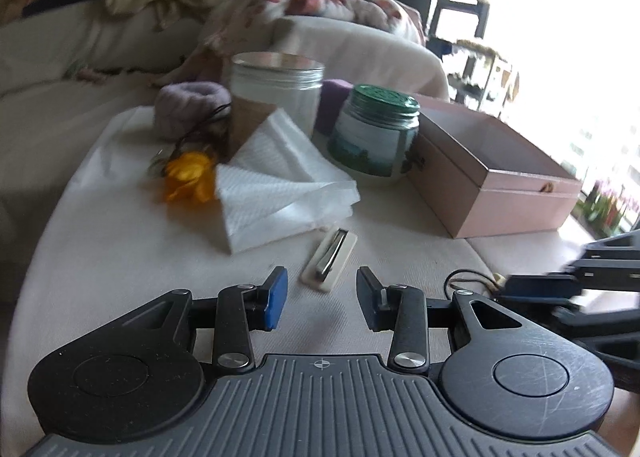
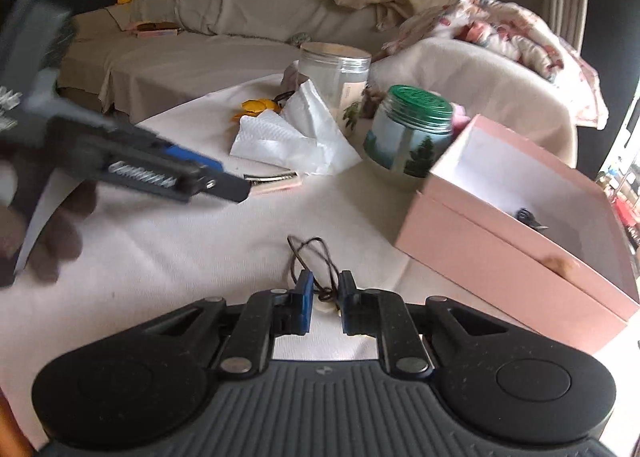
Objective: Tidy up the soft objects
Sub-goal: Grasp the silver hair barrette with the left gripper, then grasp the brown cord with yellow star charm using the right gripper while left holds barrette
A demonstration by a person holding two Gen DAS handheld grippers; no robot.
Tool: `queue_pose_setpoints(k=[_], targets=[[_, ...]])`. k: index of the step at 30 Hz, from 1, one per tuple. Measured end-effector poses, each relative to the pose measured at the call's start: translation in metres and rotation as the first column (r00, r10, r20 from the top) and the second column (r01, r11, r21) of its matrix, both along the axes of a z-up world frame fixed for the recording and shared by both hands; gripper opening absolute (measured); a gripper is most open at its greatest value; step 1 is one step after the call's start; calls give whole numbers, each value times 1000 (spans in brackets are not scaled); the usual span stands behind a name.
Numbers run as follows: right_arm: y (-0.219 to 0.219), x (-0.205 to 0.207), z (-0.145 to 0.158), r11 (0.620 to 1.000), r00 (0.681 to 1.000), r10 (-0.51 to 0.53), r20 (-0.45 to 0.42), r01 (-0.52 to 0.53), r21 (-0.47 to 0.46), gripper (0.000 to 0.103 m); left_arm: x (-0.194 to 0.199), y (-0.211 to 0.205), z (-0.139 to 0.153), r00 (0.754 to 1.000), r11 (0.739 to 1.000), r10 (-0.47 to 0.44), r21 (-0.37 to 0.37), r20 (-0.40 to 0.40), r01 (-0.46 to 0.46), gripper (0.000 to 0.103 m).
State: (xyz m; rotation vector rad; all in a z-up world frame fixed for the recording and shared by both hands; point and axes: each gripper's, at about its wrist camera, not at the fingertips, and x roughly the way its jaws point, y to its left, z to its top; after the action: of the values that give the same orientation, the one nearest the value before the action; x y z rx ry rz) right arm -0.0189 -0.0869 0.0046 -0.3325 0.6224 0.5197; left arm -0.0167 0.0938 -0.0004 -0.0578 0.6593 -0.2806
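Green-lidded jar: tree picture; tall jar's label possibly printed, unreadable.

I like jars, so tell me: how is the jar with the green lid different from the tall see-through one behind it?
The green-lidded jar is short and round; the clear jar is taller and straight-sided. The green-lidded jar has trees painted on it; the clear jar is see-through with a small label. The green-lidded jar is closed; the clear jar looks open on top, with a silver rim. Both stand upright on the white cloth.
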Motion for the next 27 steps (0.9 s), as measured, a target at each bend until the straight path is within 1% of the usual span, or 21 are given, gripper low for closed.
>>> queue_pose_setpoints(k=[1,2,3,4,5,7,9,11,12,13,15,18,21,23,25,27], targets=[[-3,-3,0,1000,1000,-10,5,10,3,16,4,-5,0,1000,1000,-7,19,-3,7,42],[-7,-6,-1,1000,1000,-20,5,20,9,23,10,-11,0,1000,999,-18,37,-13,18,42],[-10,-8,-2,999,1000,-27,1,27,20,27,15,-16,-1,1000,998,-23,56,-20,24,42],[-13,-10,-3,999,999,-34,-2,34,31,34,18,-21,-1,1000,997,-25,79,-15,26,42],[-16,-12,-4,998,999,-43,-5,43,42,36,21,-27,-2,999,994,-29,102,-14,30,42],[-20,-14,-6,997,999,-51,-12,51,58,38,27,-34,-2,999,990,-37,133,-14,39,42],[-22,-14,-9,995,998,-63,-21,64,71,41,29,-38,-2,999,987,-42,152,-15,44,42],[-27,-12,-9,992,996,-80,-32,83,96,44,28,-39,-2,999,986,-46,157,-14,48,39],[-29,-12,-9,990,995,-89,-35,92,109,47,26,-38,-2,999,986,-52,157,-13,53,35],[-31,-10,-9,987,994,-96,-43,101,121,53,23,-38,-2,998,986,-58,155,-13,59,28],[-34,-8,-10,983,992,-111,-61,119,137,55,16,-37,-1,998,986,-65,155,-20,68,24],[-38,-6,-11,978,989,-129,-78,139,153,55,1,-36,2,997,984,-63,164,-37,68,24],[-38,-4,-12,978,987,-133,-90,145,152,60,-14,-32,3,998,986,-27,162,-49,34,24],[-36,-4,-13,980,988,-122,-91,135,145,65,-21,-32,3,999,985,-23,169,-44,31,24],[-35,-4,-13,982,989,-113,-93,125,141,68,-24,-32,2,999,985,-20,168,-31,25,24],[-35,-3,-13,982,989,-110,-97,123,145,69,-26,-31,1,1000,989,-13,149,-18,16,24]])
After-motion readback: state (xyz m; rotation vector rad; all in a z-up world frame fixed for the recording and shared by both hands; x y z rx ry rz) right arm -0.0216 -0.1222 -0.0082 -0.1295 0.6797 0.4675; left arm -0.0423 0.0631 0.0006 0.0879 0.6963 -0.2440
